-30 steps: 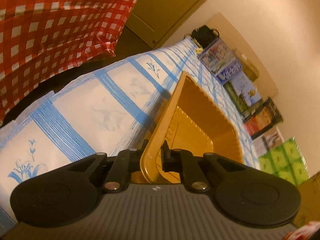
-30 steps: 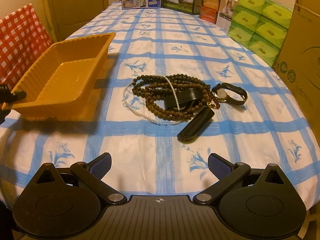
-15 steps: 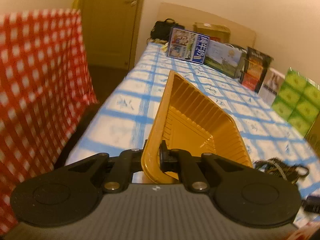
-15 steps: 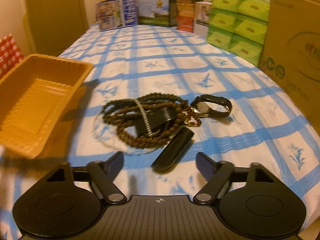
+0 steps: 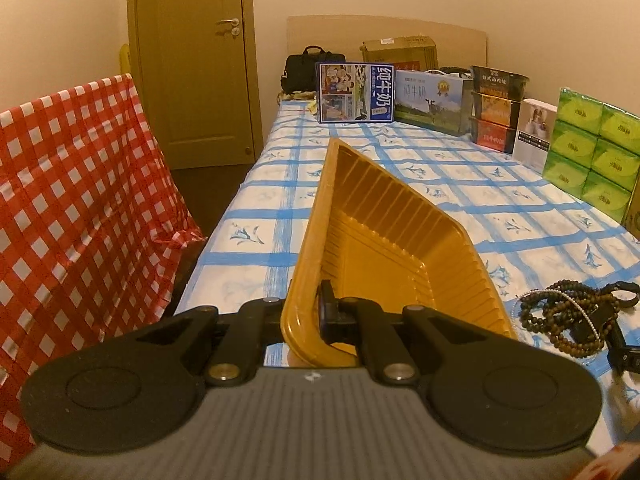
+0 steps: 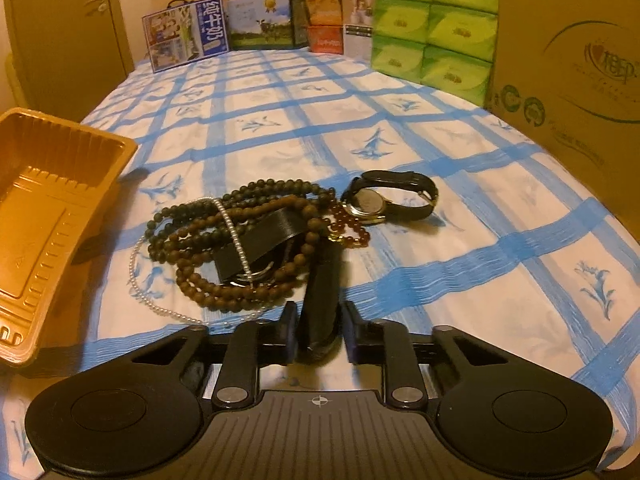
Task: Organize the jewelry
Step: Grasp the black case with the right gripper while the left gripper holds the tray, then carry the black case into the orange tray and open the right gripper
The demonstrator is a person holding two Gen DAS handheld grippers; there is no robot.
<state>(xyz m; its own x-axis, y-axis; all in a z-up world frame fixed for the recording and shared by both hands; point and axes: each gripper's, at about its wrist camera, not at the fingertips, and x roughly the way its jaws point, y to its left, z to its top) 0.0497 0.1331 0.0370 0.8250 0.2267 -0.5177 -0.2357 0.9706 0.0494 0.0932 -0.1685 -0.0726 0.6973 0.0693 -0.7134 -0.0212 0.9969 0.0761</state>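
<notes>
Nothing has gone into the tray yet, as far as I can see, so the sorting is barely begun.

The table (image 6: 280,92), under its blue-checked cloth, carries everything. The orange tray (image 5: 380,248) sits near its left edge, empty, its ribbed floor bare. The left gripper (image 5: 304,316) is pinched tight on the tray's near rim, one pad outside the wall and one inside, and the near end looks raised off the cloth, though I can't be sure how far.

To the right of the tray, a little apart from it, lies the whole tangle of jewelry. Largest is the heap of brown bead strands (image 6: 240,248), looped over one another, with a black strap (image 6: 260,240) lying across the middle and a thin pearl string (image 6: 232,232) trailing over and around the side nearest the tray. On the far side of the heap from the tray rests a wristwatch (image 6: 384,200) with a dark band, touching a small strand of reddish beads (image 6: 352,232).

Nearest to me, at the heap's edge away from the tray, lies a slim black case (image 6: 320,300). The right gripper (image 6: 318,334) straddles its near end; its jaws have just been closing, and the pads stand right against its sides, though I can't tell whether they press yet.

My reading: the case comes first, everything else remains.
</notes>
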